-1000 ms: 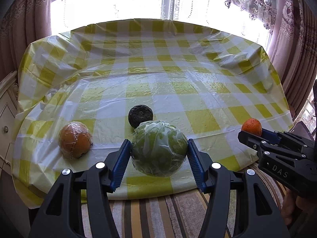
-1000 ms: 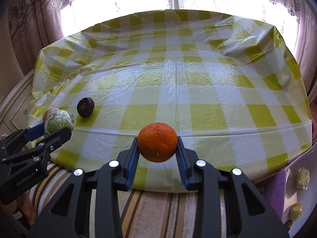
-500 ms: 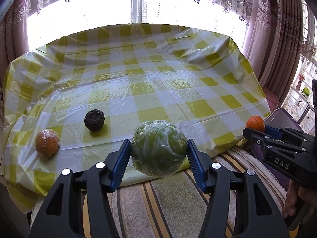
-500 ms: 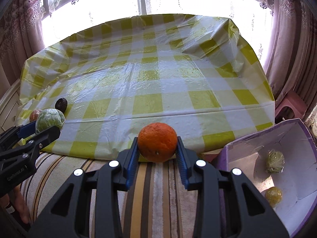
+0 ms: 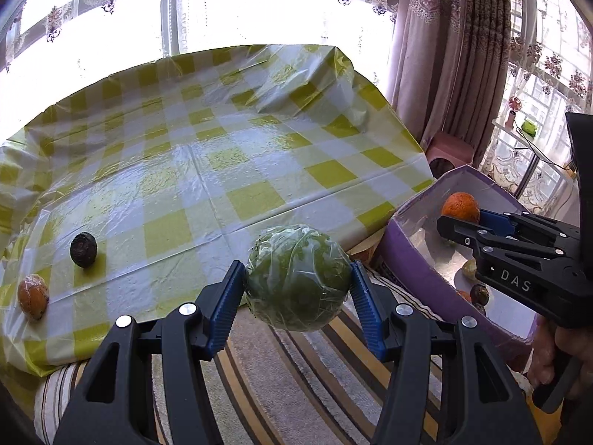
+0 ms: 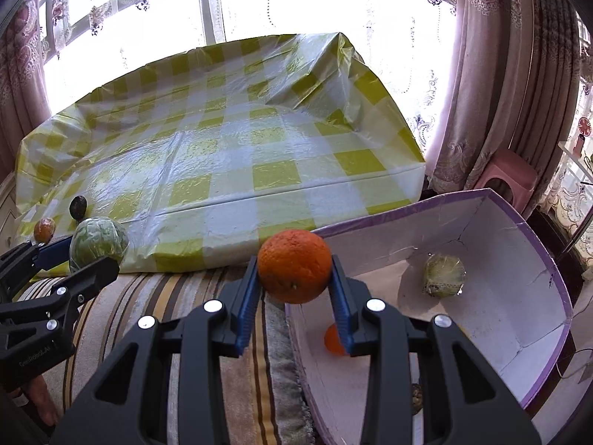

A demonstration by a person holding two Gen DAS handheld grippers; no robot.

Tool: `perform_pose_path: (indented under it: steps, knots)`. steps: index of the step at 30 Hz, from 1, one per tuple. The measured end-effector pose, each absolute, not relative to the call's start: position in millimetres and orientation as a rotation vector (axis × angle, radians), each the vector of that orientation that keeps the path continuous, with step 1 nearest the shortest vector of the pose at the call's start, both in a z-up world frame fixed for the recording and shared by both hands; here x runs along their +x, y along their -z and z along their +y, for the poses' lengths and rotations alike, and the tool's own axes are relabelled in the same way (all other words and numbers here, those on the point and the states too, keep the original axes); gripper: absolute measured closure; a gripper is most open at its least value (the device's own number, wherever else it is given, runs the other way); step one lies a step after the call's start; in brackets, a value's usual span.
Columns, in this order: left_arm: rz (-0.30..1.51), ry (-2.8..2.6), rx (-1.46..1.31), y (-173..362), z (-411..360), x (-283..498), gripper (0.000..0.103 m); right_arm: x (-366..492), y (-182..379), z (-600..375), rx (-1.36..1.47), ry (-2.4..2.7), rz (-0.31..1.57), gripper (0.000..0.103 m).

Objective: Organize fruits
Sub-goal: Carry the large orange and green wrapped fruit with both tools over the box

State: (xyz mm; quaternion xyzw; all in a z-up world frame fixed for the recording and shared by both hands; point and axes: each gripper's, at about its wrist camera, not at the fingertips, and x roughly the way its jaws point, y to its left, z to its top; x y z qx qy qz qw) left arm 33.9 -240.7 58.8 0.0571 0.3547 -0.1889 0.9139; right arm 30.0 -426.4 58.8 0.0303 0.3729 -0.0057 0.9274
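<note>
The left hand-held gripper (image 5: 298, 285) grips a wrapped green fruit (image 5: 296, 278); the right hand-held gripper (image 6: 294, 278) grips an orange (image 6: 294, 265). The slick wrap might slip before reaching the purple box (image 5: 407, 259) at three o'clock

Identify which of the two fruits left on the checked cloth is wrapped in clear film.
The orange-coloured fruit nearest the cloth's left edge: glossy film covers it, while the dark fruit beside it is bare and matt.
</note>
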Motion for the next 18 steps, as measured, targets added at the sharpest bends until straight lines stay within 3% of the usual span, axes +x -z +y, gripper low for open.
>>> perform_pose_path:
  steps: [18]
  knots:
    - [0.687, 0.653, 0.254, -56.4, -366.8, 10.4, 0.048, -7.1, -54.7, -531.9, 0.105, 0.248, 0.749, 0.067]
